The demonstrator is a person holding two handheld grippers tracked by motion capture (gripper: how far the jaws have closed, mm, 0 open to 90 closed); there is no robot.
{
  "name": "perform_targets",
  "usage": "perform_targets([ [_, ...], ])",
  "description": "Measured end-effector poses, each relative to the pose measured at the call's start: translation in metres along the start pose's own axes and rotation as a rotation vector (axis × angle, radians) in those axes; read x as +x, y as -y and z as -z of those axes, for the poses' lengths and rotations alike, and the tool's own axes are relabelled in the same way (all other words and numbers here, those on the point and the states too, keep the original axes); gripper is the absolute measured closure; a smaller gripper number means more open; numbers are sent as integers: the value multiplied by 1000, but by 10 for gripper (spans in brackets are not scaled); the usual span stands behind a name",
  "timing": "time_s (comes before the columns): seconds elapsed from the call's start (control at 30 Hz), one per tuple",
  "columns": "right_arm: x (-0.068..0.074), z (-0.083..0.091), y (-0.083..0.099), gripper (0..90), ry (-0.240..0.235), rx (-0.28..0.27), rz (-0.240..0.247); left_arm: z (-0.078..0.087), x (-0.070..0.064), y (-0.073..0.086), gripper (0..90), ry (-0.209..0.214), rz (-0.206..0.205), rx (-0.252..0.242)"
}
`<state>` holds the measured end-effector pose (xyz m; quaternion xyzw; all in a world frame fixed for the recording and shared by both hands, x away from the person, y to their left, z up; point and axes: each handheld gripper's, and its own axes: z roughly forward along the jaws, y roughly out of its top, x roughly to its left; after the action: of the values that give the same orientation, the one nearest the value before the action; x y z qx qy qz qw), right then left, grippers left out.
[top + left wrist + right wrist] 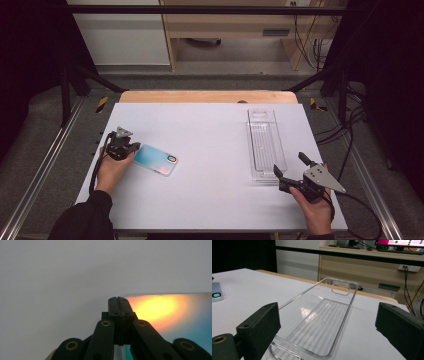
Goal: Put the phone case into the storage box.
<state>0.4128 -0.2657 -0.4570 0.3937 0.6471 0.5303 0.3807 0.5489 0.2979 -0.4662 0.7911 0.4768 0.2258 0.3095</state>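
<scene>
While the left gripper (131, 146) rests at the near-left end of the phone (156, 160), its fingers (113, 312) are pressed together, tips at the phone's edge — whether they pinch it or merely touch it cannot be told. The phone lies flat on the white desk (210, 130), its orange-to-teal back up and its camera ring at the end away from the gripper. Well to the right of the phone, a clear plastic tray (265, 142) lies lengthwise. Just off the tray's near end hovers the right gripper (290, 167) — fingers (259, 327) spread wide, holding nothing.
</scene>
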Motion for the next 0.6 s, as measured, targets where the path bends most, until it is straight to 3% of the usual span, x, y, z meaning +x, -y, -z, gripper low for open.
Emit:
perform_targets([
  [0.2, 1, -1, 0, 59, -4, 4, 10, -2, 0, 2, 899, -21, -14, 5],
  [0.6, 2, -1, 0, 59, -8, 9, 14, 1, -4, 2, 899, 31, -7, 8],
])
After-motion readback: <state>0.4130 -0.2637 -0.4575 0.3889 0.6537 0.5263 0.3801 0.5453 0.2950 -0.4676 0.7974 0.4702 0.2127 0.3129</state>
